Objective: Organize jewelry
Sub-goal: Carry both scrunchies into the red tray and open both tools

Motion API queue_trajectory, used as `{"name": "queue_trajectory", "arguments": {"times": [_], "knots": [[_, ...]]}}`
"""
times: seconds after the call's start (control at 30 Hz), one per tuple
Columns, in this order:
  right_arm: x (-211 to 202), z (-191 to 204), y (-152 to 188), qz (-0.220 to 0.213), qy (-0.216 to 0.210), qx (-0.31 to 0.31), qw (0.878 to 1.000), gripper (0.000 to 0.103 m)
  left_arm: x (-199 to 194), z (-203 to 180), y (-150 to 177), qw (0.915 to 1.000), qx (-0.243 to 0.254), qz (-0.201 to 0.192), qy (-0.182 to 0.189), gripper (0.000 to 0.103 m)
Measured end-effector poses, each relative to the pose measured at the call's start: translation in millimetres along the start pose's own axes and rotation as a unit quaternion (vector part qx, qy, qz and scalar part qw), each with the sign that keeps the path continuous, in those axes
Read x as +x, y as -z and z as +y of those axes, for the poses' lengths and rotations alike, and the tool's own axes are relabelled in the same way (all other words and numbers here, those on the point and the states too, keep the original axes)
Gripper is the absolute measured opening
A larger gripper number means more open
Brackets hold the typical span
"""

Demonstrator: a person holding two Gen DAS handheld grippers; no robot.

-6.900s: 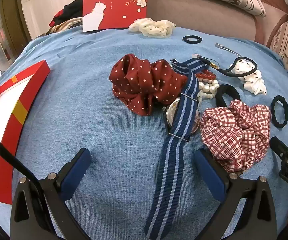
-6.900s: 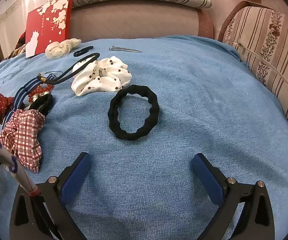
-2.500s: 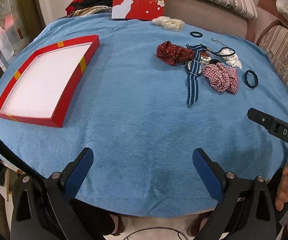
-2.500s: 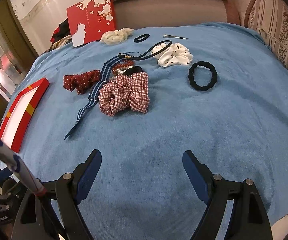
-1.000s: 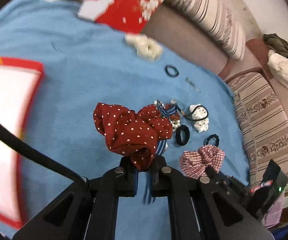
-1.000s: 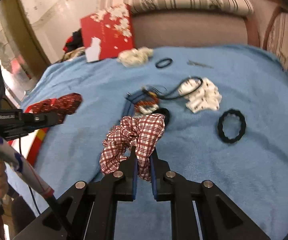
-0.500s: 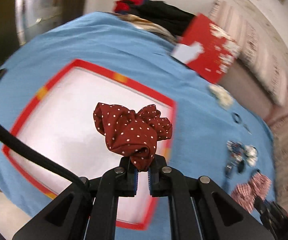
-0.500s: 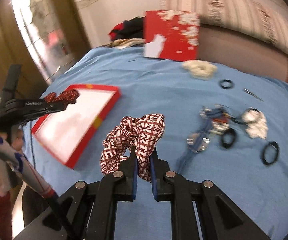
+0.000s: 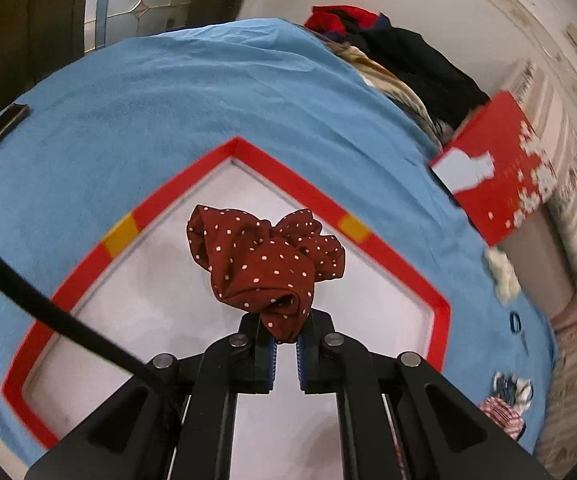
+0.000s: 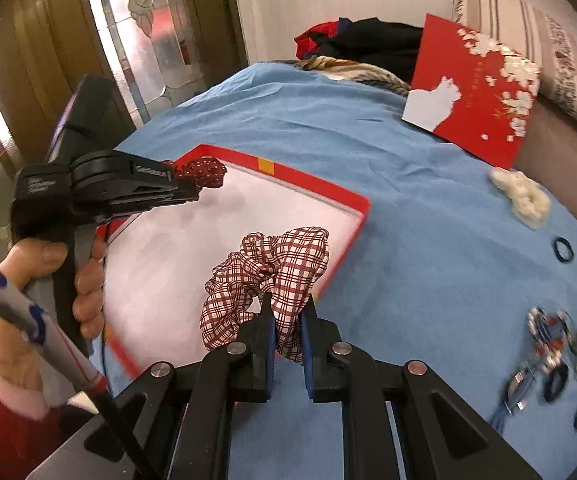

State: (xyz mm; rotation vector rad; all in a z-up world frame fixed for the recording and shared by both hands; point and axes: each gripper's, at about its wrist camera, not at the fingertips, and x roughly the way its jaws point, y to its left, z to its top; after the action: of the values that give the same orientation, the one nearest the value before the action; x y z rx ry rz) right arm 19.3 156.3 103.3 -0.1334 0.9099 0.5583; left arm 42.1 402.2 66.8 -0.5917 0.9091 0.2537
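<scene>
Our left claw (image 9: pixel 285 344) pinches the dotted scrunchie (image 9: pixel 264 256) right over the tray (image 9: pixel 392 264). Our right claw (image 10: pixel 287 328) pinches the check scrunchie (image 10: pixel 264 280) above the tray's near edge. We think both just go down; left is deeper in.

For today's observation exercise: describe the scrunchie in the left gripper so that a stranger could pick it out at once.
Start at the blue cloth and find the shallow red-rimmed tray on it. Above its white floor the left gripper pinches the dark red scrunchie. White polka dots mark it out; the plaid scrunchie shows red-and-white checks.
</scene>
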Motion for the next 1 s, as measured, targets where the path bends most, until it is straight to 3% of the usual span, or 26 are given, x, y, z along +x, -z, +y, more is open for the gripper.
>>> {"name": "queue_trajectory", "arguments": {"times": [0.27, 0.57, 0.63, 0.7, 0.8, 1.0], "knots": [[66.2, -1.7, -41.2, 0.018, 0.009, 0.010, 1.000, 0.013, 27.0, 10.6, -19.8, 0.9996, -0.022, 0.014, 0.013, 0.007], [94.5, 0.6, -48.2, 0.030, 0.014, 0.006, 0.999, 0.015, 40.0, 12.7, -21.3, 0.9992, -0.034, 0.008, -0.019, 0.018], [94.7, 1.5, -46.4, 0.030, 0.016, 0.002, 0.999, 0.020, 38.6, 9.4, -20.0, 0.9993, -0.029, 0.005, -0.022, 0.027], [93.7, 0.8, -45.7, 0.029, 0.014, 0.004, 0.999, 0.037, 36.8, 7.5, -18.9, 0.9993, -0.026, 0.000, -0.025, 0.031], [87.5, -0.8, -45.6, 0.020, 0.011, 0.008, 1.000, 0.053, 31.7, 7.1, -17.9, 0.9993, -0.027, -0.006, -0.024, 0.035], [65.6, 3.3, -44.2, 0.002, 0.012, -0.003, 1.000, 0.061, 16.7, 8.5, -16.1, 0.9988, -0.045, -0.020, -0.009, 0.047]]}}
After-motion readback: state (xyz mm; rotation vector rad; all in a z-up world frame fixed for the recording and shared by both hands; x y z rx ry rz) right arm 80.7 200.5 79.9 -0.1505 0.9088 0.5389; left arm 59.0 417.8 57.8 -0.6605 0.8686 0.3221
